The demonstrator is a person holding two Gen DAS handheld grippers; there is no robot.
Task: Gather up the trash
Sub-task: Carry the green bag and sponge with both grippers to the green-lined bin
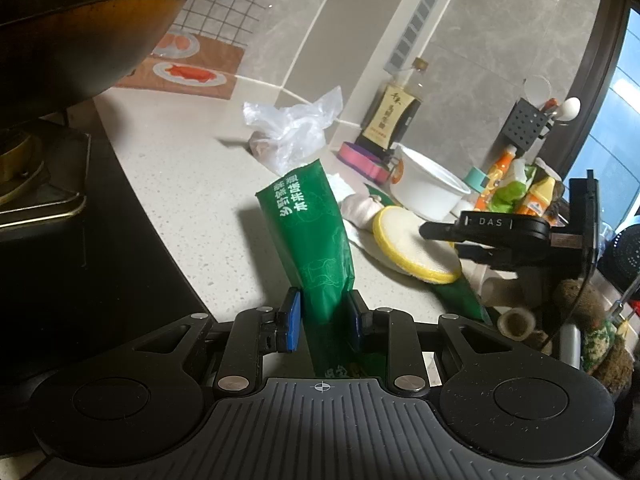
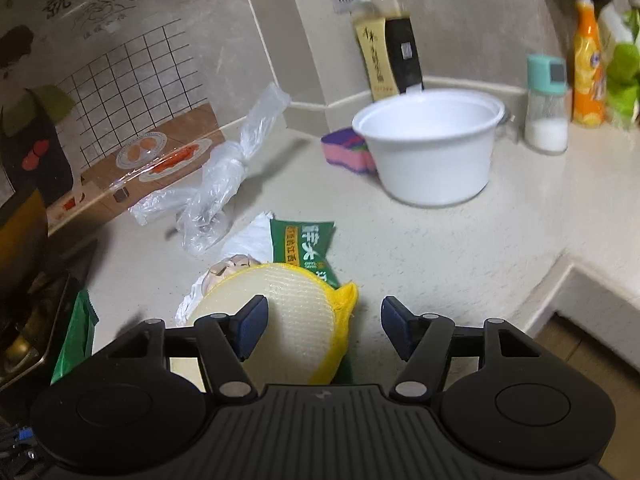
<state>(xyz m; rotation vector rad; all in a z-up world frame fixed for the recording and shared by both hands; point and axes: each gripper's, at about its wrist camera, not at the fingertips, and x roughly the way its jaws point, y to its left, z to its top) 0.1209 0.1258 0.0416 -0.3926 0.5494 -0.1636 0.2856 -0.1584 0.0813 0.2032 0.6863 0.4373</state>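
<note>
The green snack wrapper [image 1: 310, 236] stands nearly upright in the left wrist view, its long axis running from the left gripper [image 1: 323, 314] up and slightly leftward, printed end toward the wall. The blue-padded fingers [image 1: 291, 318] pinch its lower end from both sides, so the wrapper is held above the worktop [image 1: 180, 168] rather than lying on it.

Just right of it, a round yellow-rimmed scouring pad [image 2: 298, 320] lies tilted over a head of garlic [image 2: 234, 266] and a second green wrapper [image 2: 300, 242] that lies flat, its long axis pointing away toward the wall. The right gripper [image 2: 324, 326] is low over this pile with its fingers [image 2: 252, 322] spread; the left finger lies against the pad's face, the right one stands clear of it over bare worktop, and nothing is clamped. Whether the left pad actually presses the pad I cannot tell.

Farther back lie a crumpled clear plastic bag [image 2: 224, 172], a white plastic bowl [image 2: 432, 148] with a pink and purple sponge [image 2: 346, 152] just beside it, a dark sauce bottle [image 2: 386, 40] against the wall, a teal-capped shaker [image 2: 546, 104] and an orange bottle [image 2: 588, 76]. The worktop is pale speckled stone under grey tiled walls; a dark wok [image 1: 80, 20] sits over the stove at the left.
</note>
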